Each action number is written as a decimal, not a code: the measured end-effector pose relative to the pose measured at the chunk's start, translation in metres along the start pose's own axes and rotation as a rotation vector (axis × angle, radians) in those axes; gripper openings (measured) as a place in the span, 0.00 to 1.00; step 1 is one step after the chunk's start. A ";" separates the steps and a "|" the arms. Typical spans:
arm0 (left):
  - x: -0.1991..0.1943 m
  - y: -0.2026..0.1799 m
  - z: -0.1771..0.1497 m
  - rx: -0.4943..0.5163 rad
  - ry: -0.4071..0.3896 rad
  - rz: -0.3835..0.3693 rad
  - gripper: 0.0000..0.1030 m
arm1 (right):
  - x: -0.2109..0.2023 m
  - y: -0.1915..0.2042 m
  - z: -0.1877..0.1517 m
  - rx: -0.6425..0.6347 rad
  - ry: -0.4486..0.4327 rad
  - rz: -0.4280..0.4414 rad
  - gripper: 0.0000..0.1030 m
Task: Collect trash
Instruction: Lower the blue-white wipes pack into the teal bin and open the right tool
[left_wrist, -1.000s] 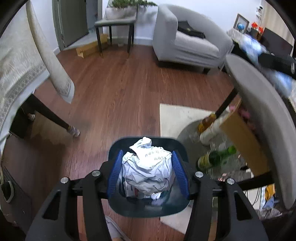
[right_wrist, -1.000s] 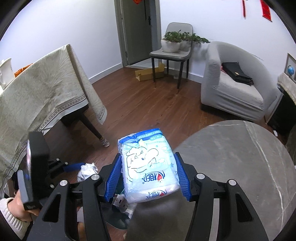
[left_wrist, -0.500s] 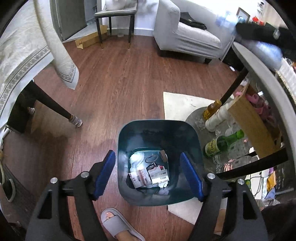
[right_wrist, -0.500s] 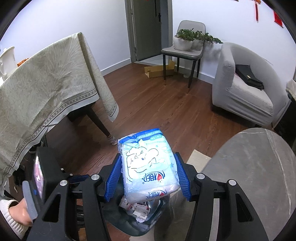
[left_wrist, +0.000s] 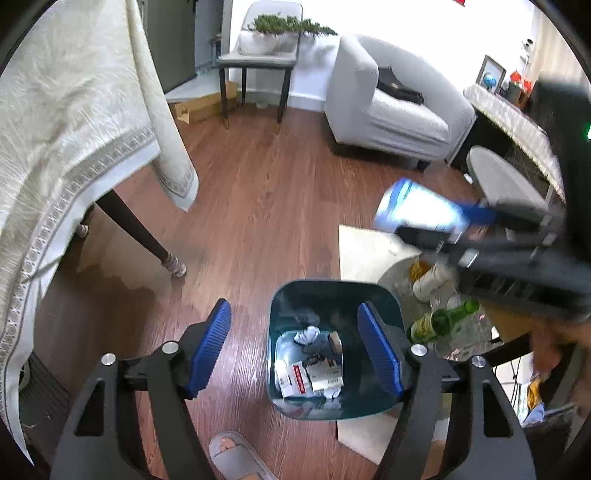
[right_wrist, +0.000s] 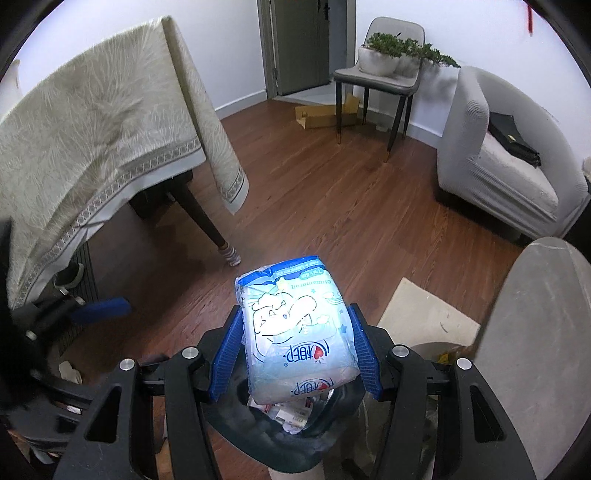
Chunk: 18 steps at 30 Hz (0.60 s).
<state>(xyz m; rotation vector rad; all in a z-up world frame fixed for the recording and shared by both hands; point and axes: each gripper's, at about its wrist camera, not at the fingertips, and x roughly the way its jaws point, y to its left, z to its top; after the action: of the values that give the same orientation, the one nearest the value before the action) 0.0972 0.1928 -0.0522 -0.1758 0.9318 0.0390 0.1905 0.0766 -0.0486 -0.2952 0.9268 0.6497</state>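
**Right wrist: tissue pack over the bin, ready to drop**

Right wrist view shows our right gripper (right_wrist: 295, 350) clamped on the tissue pack (right_wrist: 295, 332), with the bin (right_wrist: 291, 435) just below its fingers. We should centre the pack over the bin's mouth, tilt down, then spread the fingers fully so it falls clear of the rim. Our left gripper (left_wrist: 295, 354) hangs wide apart and empty, above the bin (left_wrist: 332, 295).

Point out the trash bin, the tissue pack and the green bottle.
trash bin (left_wrist: 392, 295), left wrist view, far right rim corner.
tissue pack (right_wrist: 295, 325), right wrist view, printed top face.
green bottle (left_wrist: 441, 321), left wrist view, glass shoulder.
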 end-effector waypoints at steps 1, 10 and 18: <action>-0.004 0.002 0.002 -0.004 -0.013 0.002 0.68 | 0.004 0.003 -0.001 0.003 0.008 0.007 0.55; -0.029 0.014 0.012 -0.057 -0.070 -0.003 0.55 | 0.042 0.022 -0.020 -0.022 0.087 -0.004 0.55; -0.045 0.007 0.018 -0.020 -0.110 -0.014 0.49 | 0.079 0.028 -0.049 -0.024 0.180 0.022 0.55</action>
<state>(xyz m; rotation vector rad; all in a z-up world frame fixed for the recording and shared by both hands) 0.0842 0.2050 -0.0067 -0.1966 0.8205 0.0448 0.1752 0.1048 -0.1407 -0.3701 1.0957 0.6627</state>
